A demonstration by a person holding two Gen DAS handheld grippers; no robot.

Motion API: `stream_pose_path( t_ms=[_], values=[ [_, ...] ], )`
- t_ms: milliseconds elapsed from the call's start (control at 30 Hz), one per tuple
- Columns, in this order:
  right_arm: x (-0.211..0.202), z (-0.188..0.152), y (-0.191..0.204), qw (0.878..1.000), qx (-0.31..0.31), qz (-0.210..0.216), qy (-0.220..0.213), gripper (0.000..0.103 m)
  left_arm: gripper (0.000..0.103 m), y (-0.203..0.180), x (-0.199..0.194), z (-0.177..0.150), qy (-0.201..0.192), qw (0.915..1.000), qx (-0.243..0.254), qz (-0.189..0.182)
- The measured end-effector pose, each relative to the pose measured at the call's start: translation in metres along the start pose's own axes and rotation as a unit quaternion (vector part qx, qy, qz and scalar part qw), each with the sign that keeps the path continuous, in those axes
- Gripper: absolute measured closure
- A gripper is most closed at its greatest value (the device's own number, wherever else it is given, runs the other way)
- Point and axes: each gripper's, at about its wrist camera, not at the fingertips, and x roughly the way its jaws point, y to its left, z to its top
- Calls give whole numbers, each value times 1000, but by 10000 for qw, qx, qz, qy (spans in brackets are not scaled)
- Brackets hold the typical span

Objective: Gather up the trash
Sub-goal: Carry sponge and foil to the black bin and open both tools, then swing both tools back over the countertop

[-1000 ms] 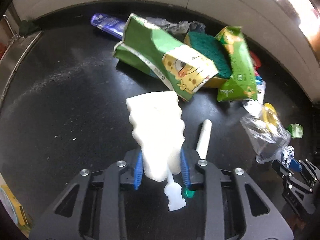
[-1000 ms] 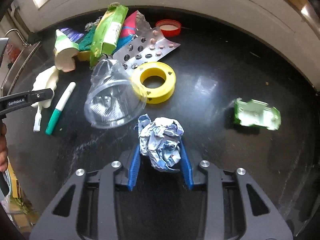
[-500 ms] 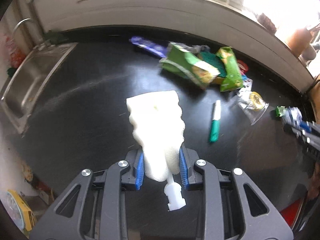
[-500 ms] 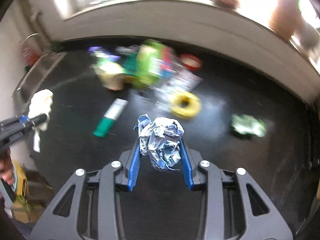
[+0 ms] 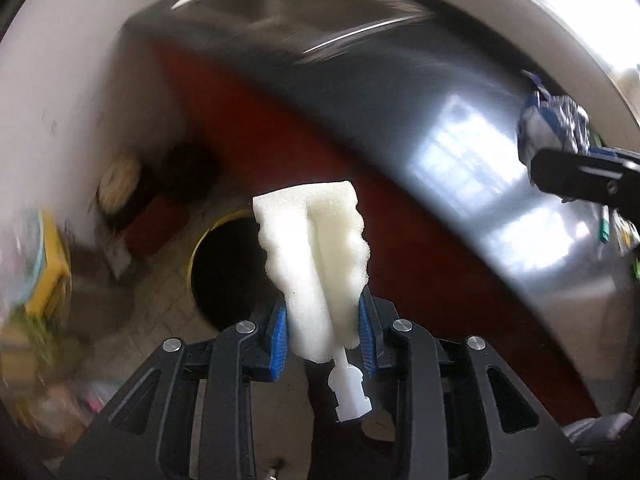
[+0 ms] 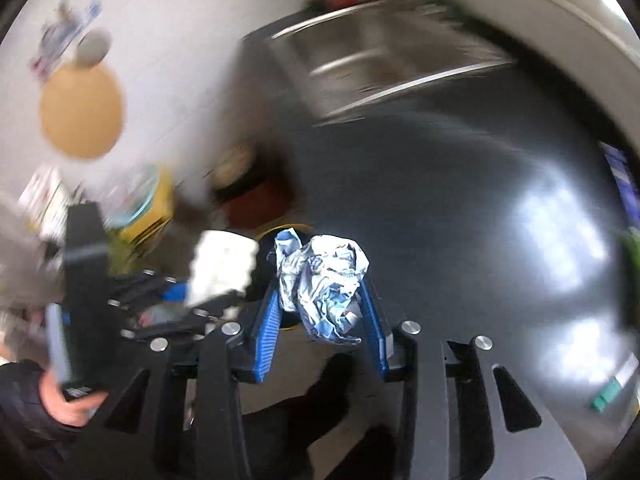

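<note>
My left gripper (image 5: 322, 332) is shut on a white sponge head (image 5: 316, 256) with a short white plastic stem, held in the air off the counter's edge above a yellow-rimmed bin (image 5: 224, 276) on the floor. My right gripper (image 6: 320, 312) is shut on a crumpled blue-and-white wrapper (image 6: 324, 280), also near the counter's edge over the bin's yellow rim (image 6: 276, 229). The right gripper with its wrapper (image 5: 554, 128) shows at the right of the left wrist view. The left gripper with the sponge head (image 6: 220, 268) shows left of the wrapper in the right wrist view. Both views are motion-blurred.
The black counter (image 6: 460, 200) and a steel sink (image 6: 384, 56) lie behind. A red cabinet front (image 5: 400, 248) drops below the counter edge. Yellow clutter (image 5: 44, 264) sits on the tiled floor by the white wall. A green pen (image 6: 606, 392) lies on the counter at right.
Both grippers have swung left off the counter with their loads, from facing the trash pile to over the floor bin by the sink. Both grips are unchanged.
</note>
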Motion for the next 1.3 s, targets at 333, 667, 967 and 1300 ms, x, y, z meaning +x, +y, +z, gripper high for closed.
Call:
stream_pose_path(
  t_ms=[333, 667, 967, 1300],
  values=[
    [133, 36, 66, 9952, -375, 105, 899, 64, 74, 107, 73, -36, 164, 9975, -634, -275],
    [173, 57, 73, 9943, -459, -175, 951, 33, 41, 127, 104, -27, 132, 9958, -760, -487],
    [96, 40, 39, 9978, -149, -374, 527, 22, 20, 120, 69, -19, -7, 9986, -519, -43],
    [-118, -53, -98, 9665, 1648, -1690, -1008, 13, 10, -16, -16, 37, -508, 9914, 1172, -281]
  ],
)
